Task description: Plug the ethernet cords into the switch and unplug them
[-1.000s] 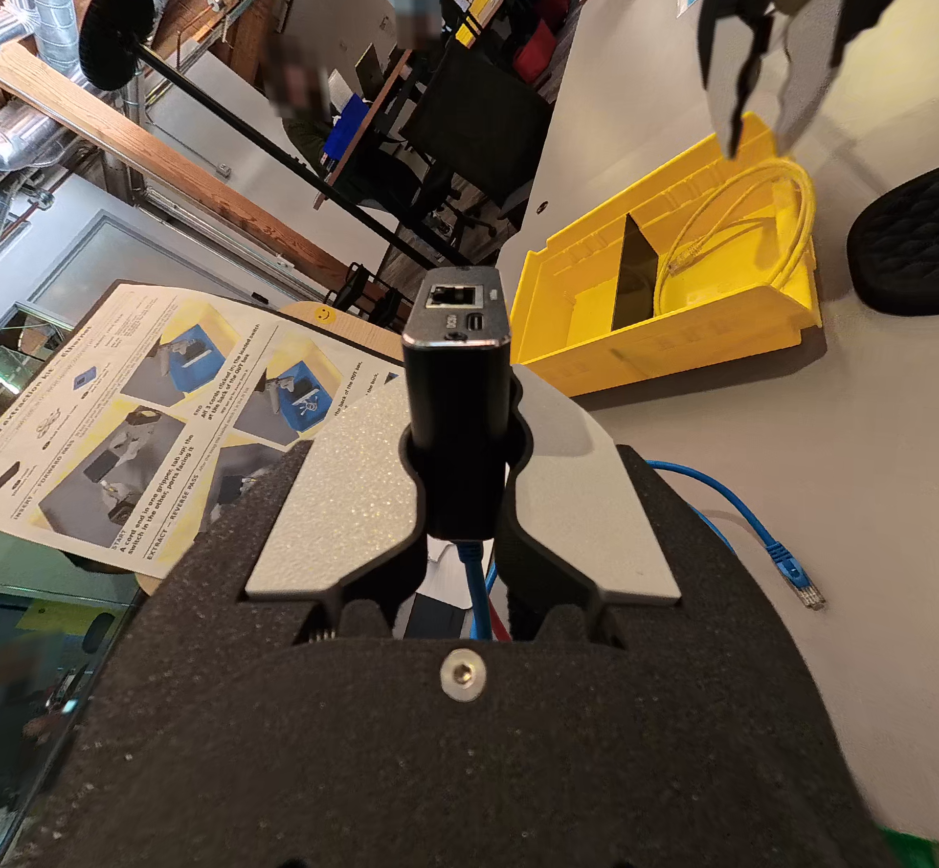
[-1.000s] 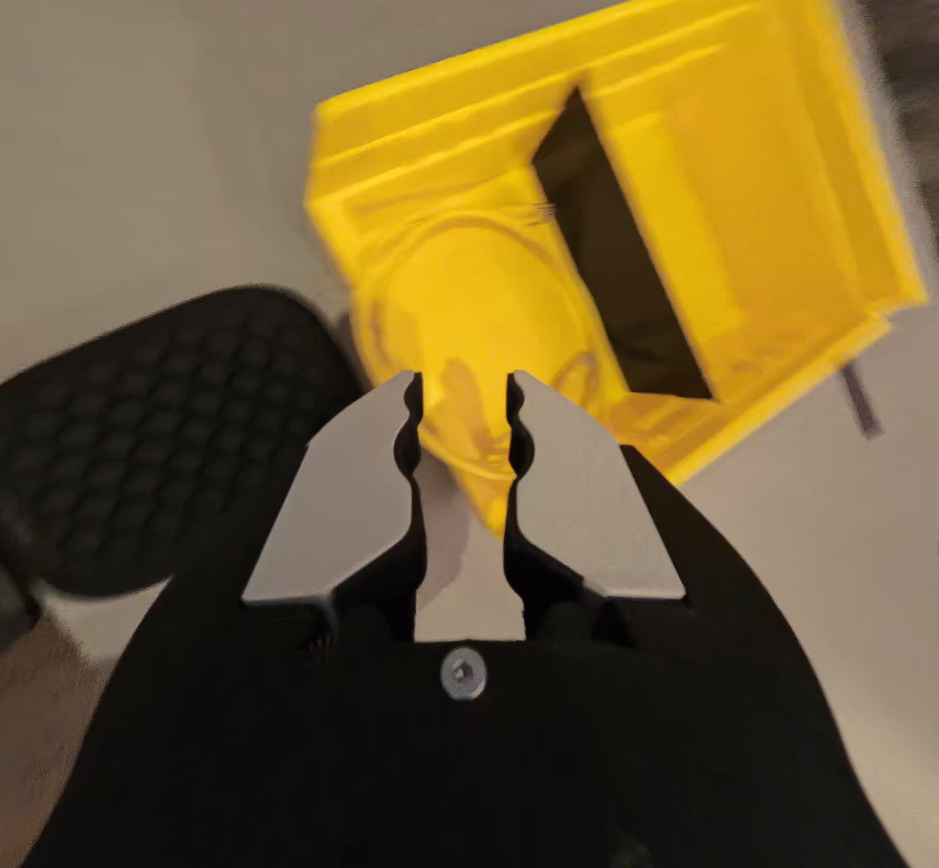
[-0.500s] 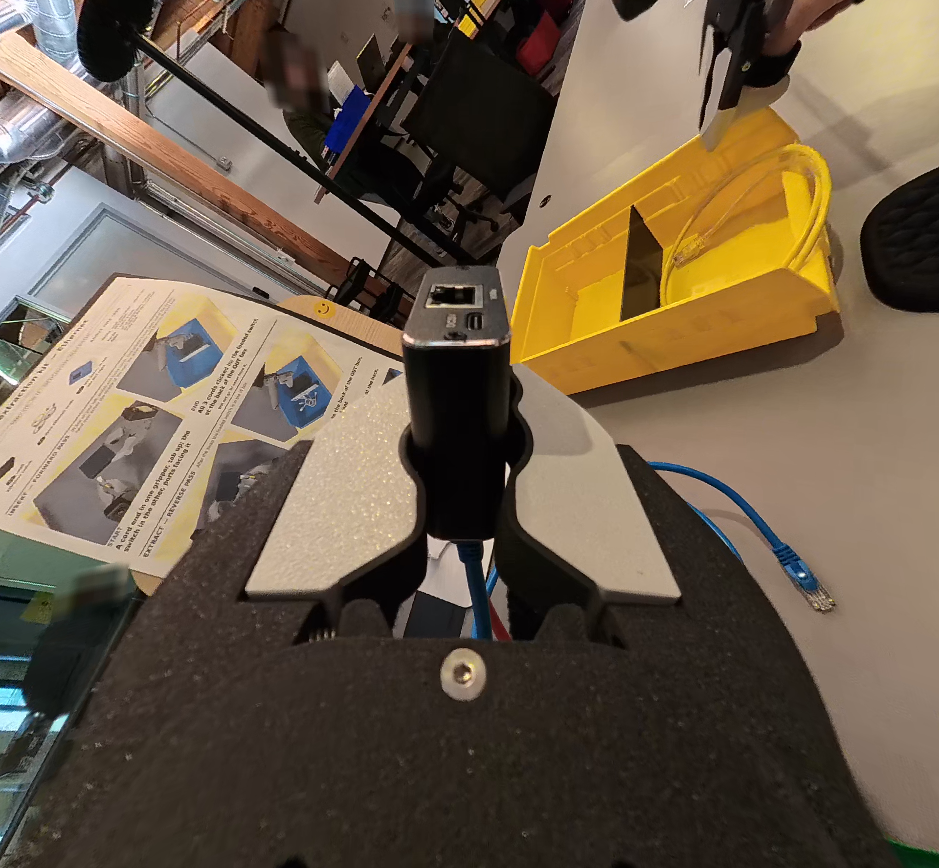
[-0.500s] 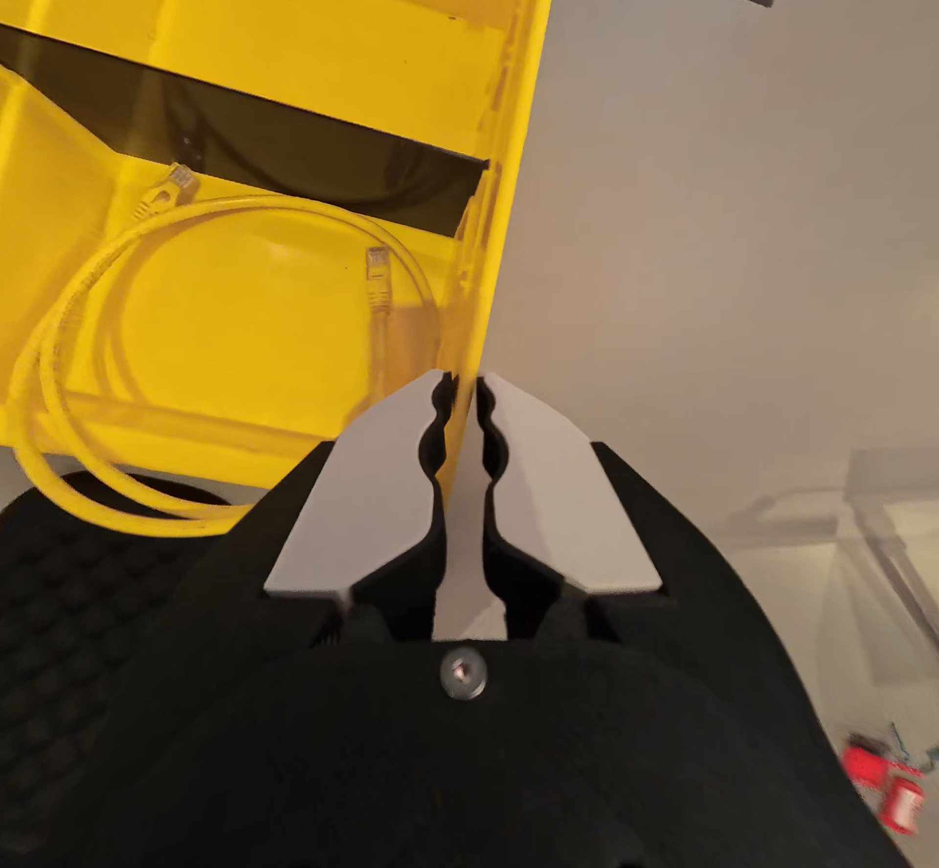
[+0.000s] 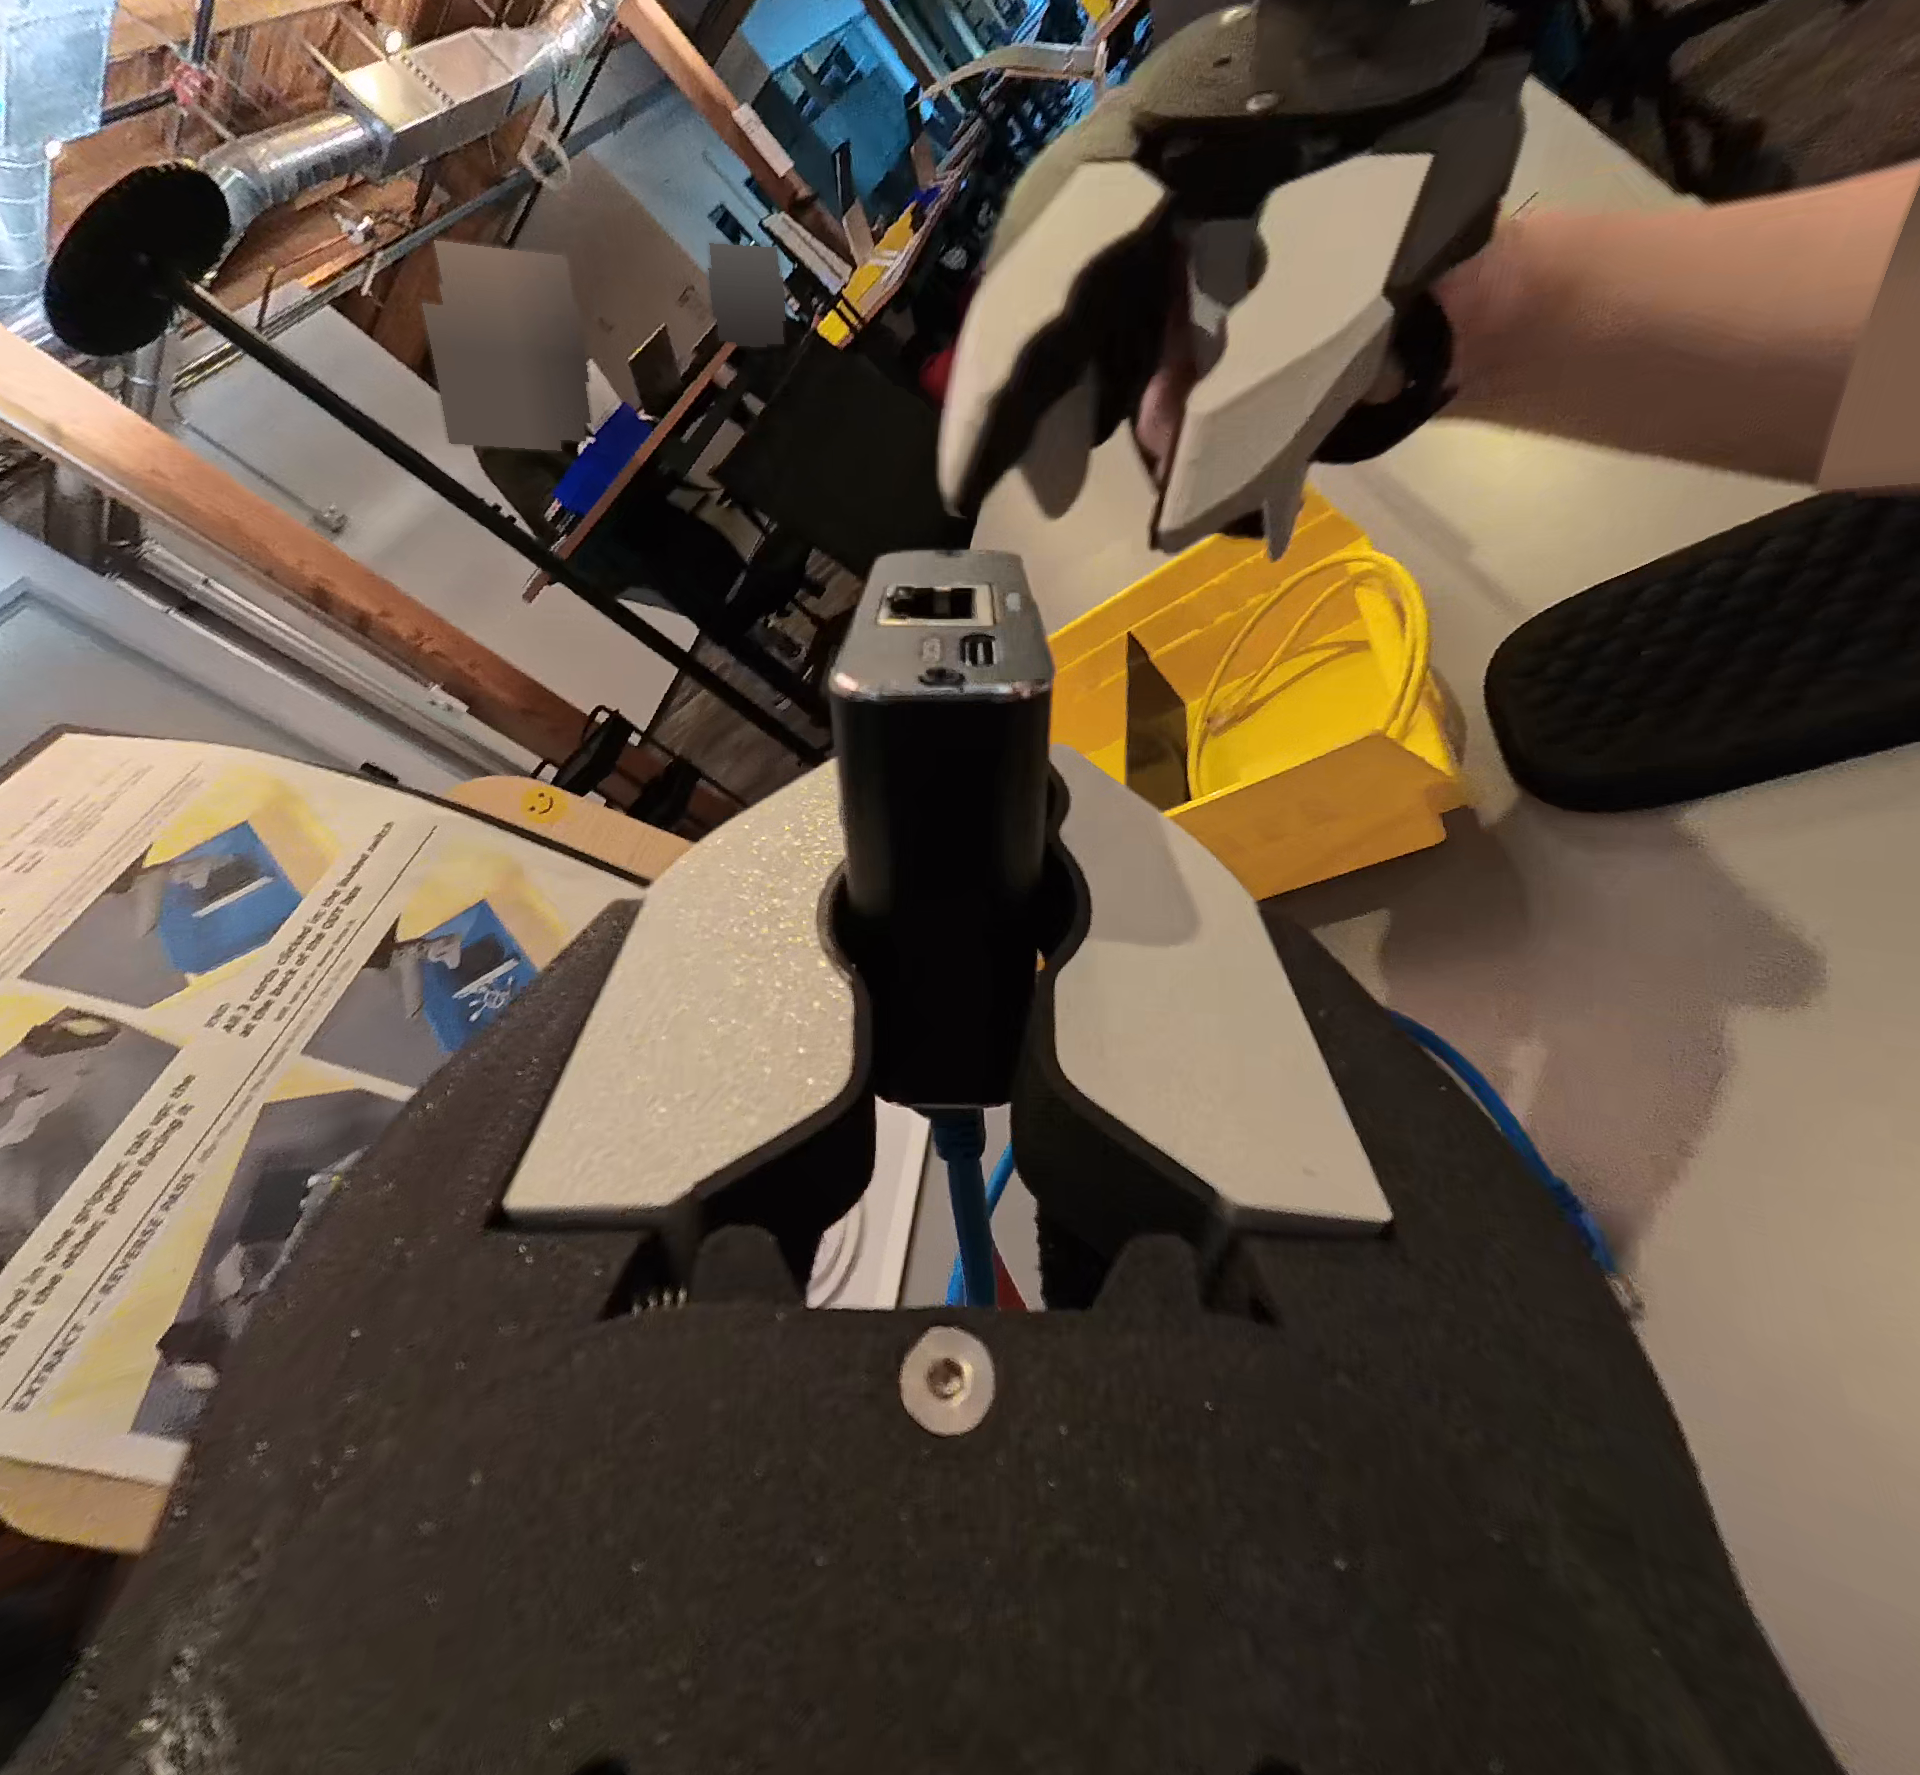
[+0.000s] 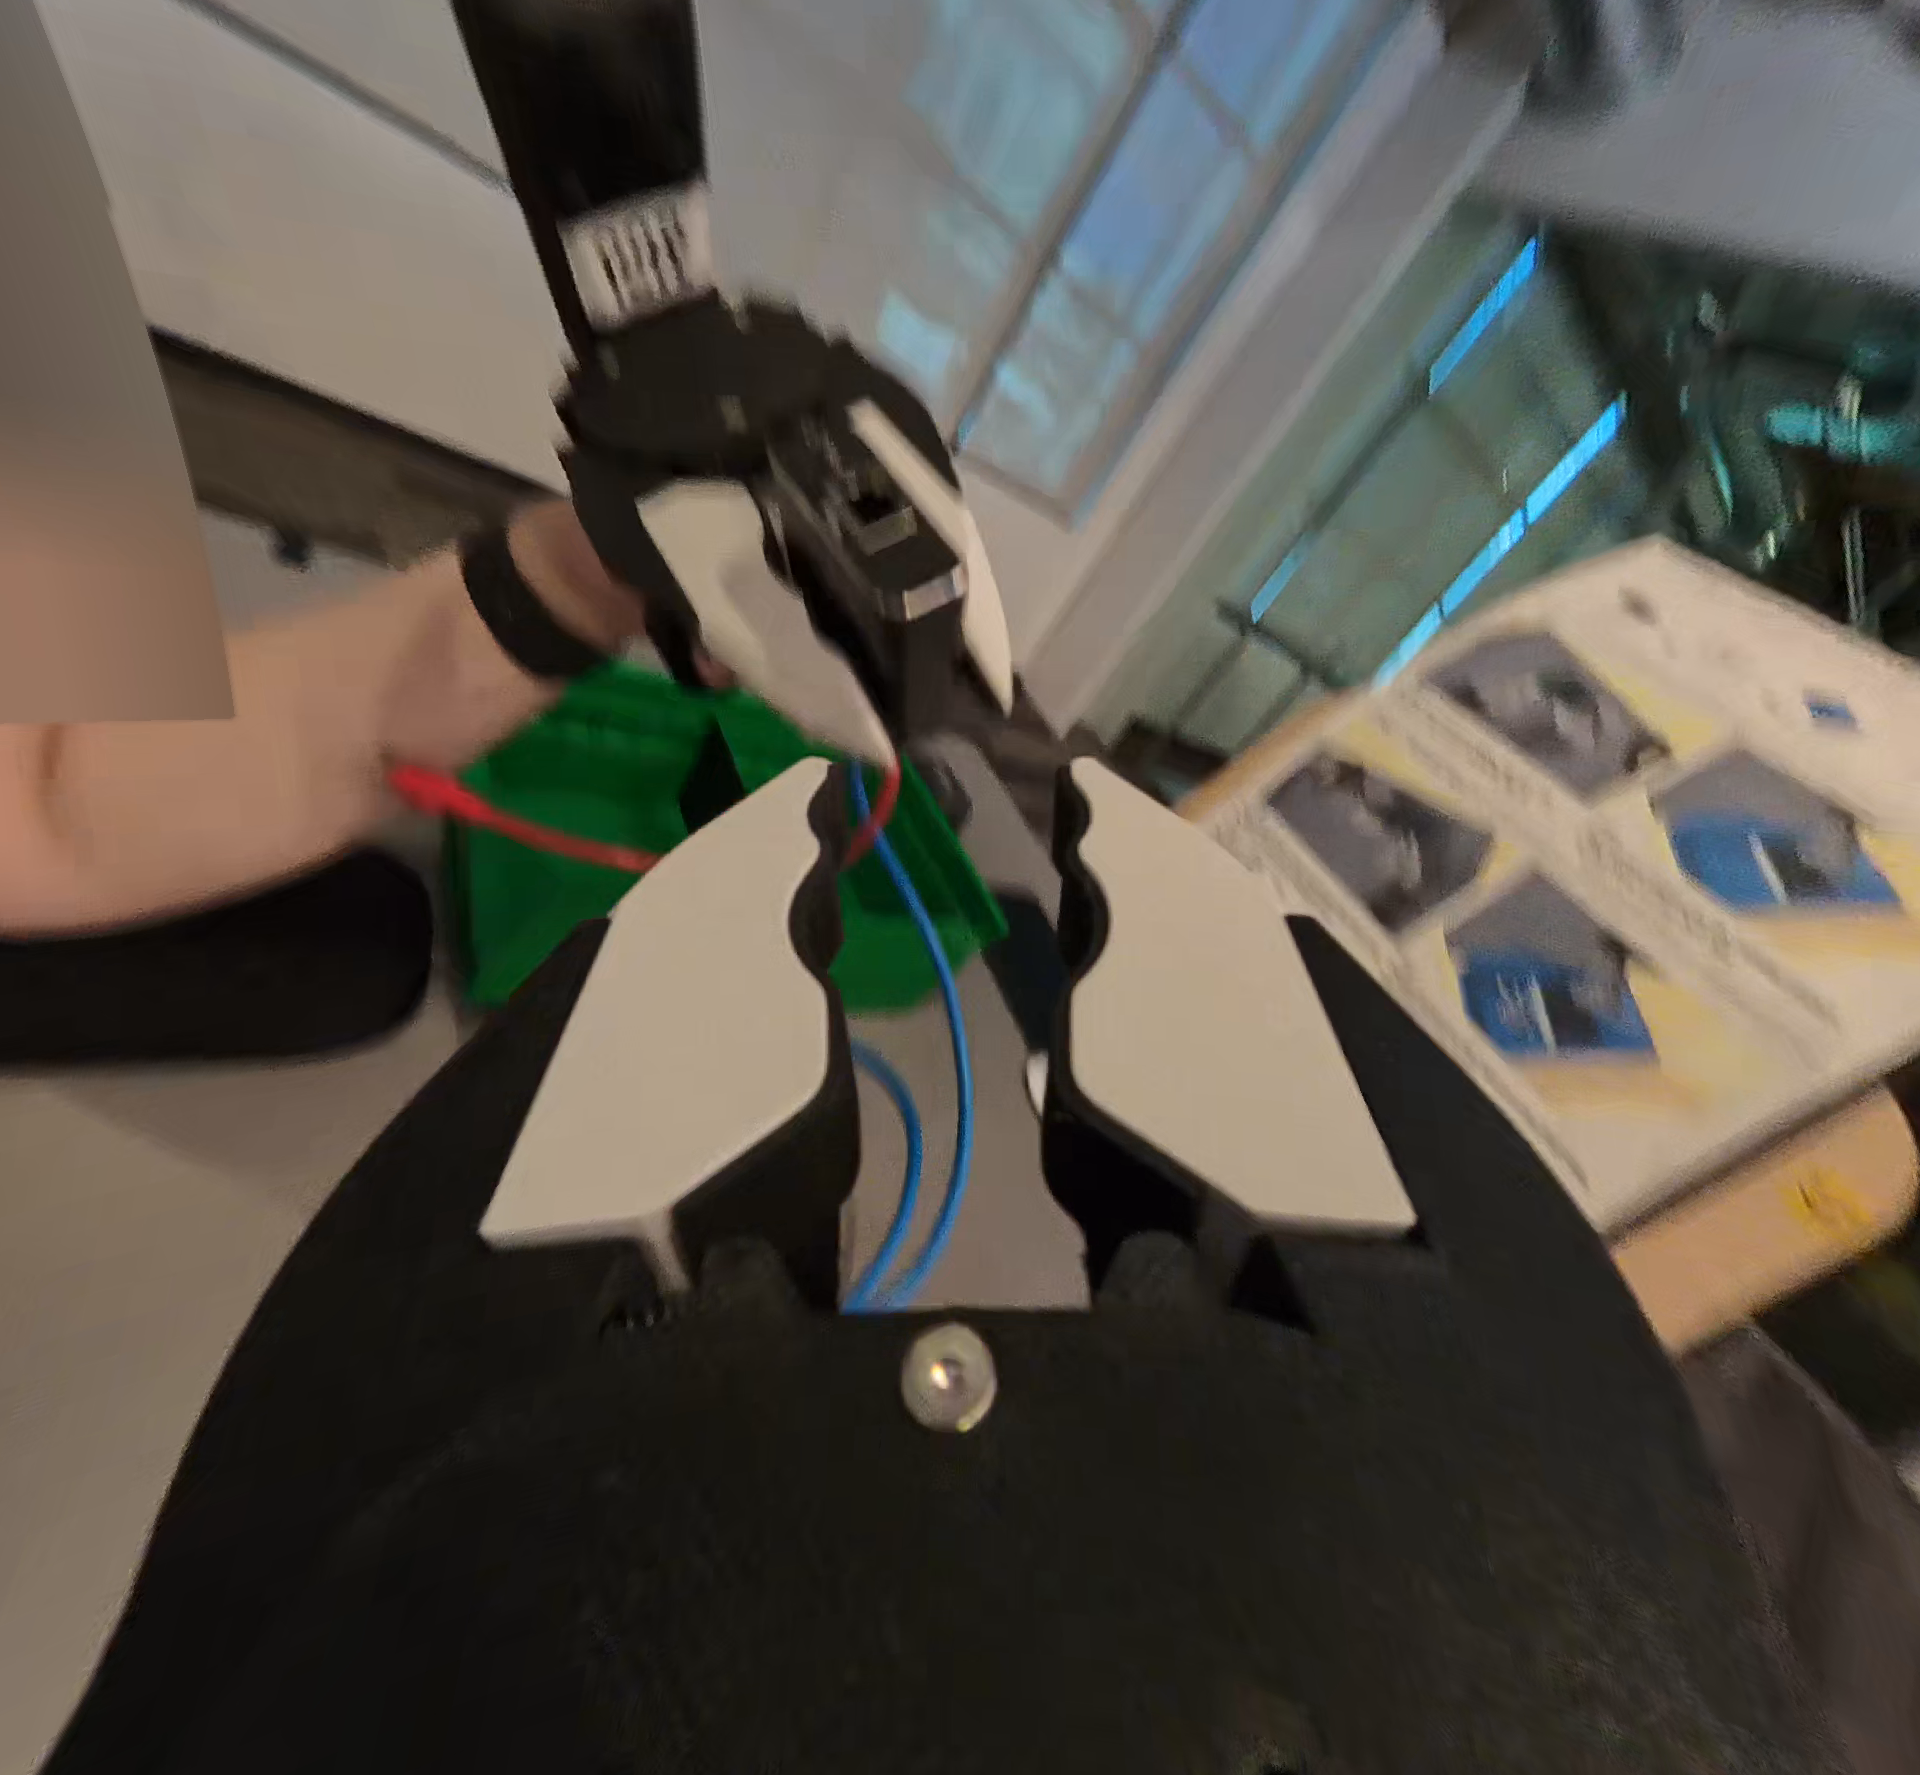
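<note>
While clamped in the left hand-held gripper [image 5: 940, 904], one switch [image 5: 940, 790] at frame centre, one blue cord [image 5: 961, 1206] plugged beneath.
Right hand-held gripper [image 5: 1101, 489] spread, empty, upper right; one yellow cord [image 5: 1320, 665] coiled inside one yellow bin [image 5: 1340, 816] on counter [image 5: 1662, 1050].

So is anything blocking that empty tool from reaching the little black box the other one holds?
Nothing visible. The right tool hangs open in the air just above the switch, whose top port faces it uncovered. The left tool grips the switch lower down.
</note>
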`<state>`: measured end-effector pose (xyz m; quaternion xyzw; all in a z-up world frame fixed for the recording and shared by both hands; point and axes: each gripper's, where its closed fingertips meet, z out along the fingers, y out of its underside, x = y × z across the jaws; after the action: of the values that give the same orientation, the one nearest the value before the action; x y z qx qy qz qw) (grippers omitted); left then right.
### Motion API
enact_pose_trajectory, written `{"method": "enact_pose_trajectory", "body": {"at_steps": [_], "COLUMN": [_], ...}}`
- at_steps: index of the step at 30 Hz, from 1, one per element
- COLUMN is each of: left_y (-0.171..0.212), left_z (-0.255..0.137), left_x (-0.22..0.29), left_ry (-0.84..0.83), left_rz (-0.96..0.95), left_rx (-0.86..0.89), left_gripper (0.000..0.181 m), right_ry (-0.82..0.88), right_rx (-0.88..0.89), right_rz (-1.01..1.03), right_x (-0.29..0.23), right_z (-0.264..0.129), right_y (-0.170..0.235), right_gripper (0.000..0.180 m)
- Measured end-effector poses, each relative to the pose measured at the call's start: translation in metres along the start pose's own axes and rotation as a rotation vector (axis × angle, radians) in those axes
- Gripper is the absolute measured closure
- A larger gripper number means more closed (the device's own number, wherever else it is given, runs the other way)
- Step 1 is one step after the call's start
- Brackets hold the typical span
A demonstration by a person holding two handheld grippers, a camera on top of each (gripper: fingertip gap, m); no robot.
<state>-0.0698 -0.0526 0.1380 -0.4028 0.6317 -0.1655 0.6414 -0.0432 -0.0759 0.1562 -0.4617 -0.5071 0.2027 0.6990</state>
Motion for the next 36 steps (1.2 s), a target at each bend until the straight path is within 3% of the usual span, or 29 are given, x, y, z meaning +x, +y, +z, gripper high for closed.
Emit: {"method": "enact_pose_trajectory", "body": {"at_steps": [5, 9, 12, 17, 21, 24, 29, 36], "left_y": [-0.007, -0.002, 0.009, 0.028, 0.011, 0.016, 0.037, 0.058], "left_z": [0.0, 0.008, 0.013, -0.001, -0.016, -0.013, -0.005, 0.006], "left_x": [0.007, 0.014, 0.011, -0.016, -0.031, -0.034, -0.035, -0.025], "left_ry": [0.046, 0.089, 0.084, -0.049, -0.089, -0.148, -0.24, -0.122], "left_rz": [-0.016, -0.019, -0.044, -0.171, -0.491, -0.641, -0.579, -0.683], "left_rx": [0.038, 0.022, -0.027, -0.134, -0.06, -0.12, -0.272, -0.302], "left_gripper": [0.154, 0.154, 0.152, 0.127, 0.114, 0.104, 0.101, 0.099], "right_ry": [-0.157, -0.191, -0.177, 0.046, 0.245, 0.373, 0.422, 0.451], "right_rx": [0.181, 0.151, 0.118, 0.068, -0.017, -0.084, -0.089, -0.09], "right_rz": [0.04, -0.01, -0.022, -0.133, -0.296, -0.407, -0.494, -0.64], "right_x": [-0.015, -0.019, -0.014, 0.007, 0.02, 0.026, 0.02, 0.01], "right_z": [0.031, 0.044, 0.046, 0.051, 0.056, 0.061, 0.066, 0.069], "right_y": [-0.023, -0.006, 0.005, 0.022, 0.036, 0.044, 0.047, 0.047], "right_gripper": [0.135, 0.152, 0.153, 0.155, 0.155, 0.155, 0.155, 0.155]}}
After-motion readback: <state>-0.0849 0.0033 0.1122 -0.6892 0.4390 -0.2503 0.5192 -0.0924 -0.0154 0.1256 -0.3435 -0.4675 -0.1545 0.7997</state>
